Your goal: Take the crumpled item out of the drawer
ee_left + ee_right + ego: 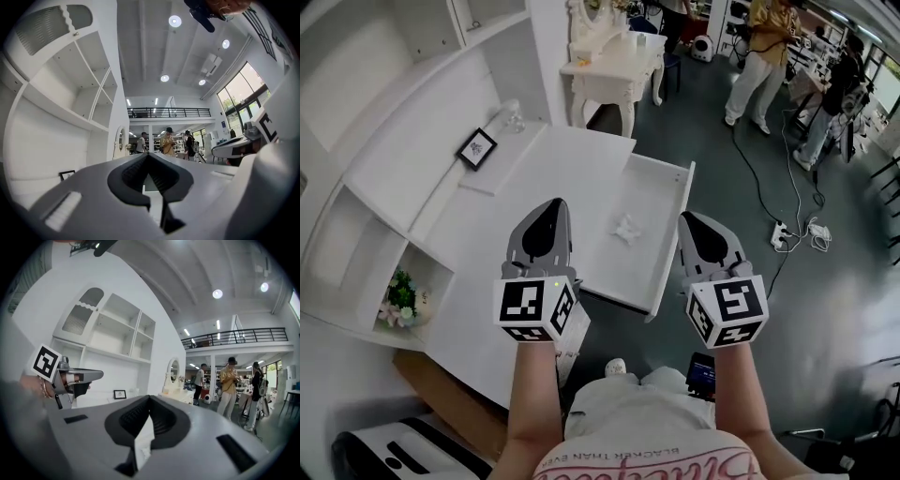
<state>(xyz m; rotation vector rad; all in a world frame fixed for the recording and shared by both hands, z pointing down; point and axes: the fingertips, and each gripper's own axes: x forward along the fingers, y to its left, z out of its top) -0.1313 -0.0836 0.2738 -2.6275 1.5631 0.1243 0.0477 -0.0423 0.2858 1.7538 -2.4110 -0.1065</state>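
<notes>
Lying exposed on the floor of the open drawer (654,202), the crumpled item (626,228) is seen apart from both grippers and between them. The left gripper (549,217) is held over the desk (534,169) just left of the drawer and the right gripper (701,234) over the drawer's right wall, each with its jaws pressed together on nothing. A picture frame (476,148) is stood on the desk left of the drawer, a dressing table (614,61) beyond it, and a power strip (781,234) on the floor to its right.

item: small white crumpled paper wad (626,228), spiky, lying loose on drawer floor (near its middle) | container: shallow white rectangular drawer (656,197), pulled open, otherwise bare
</notes>
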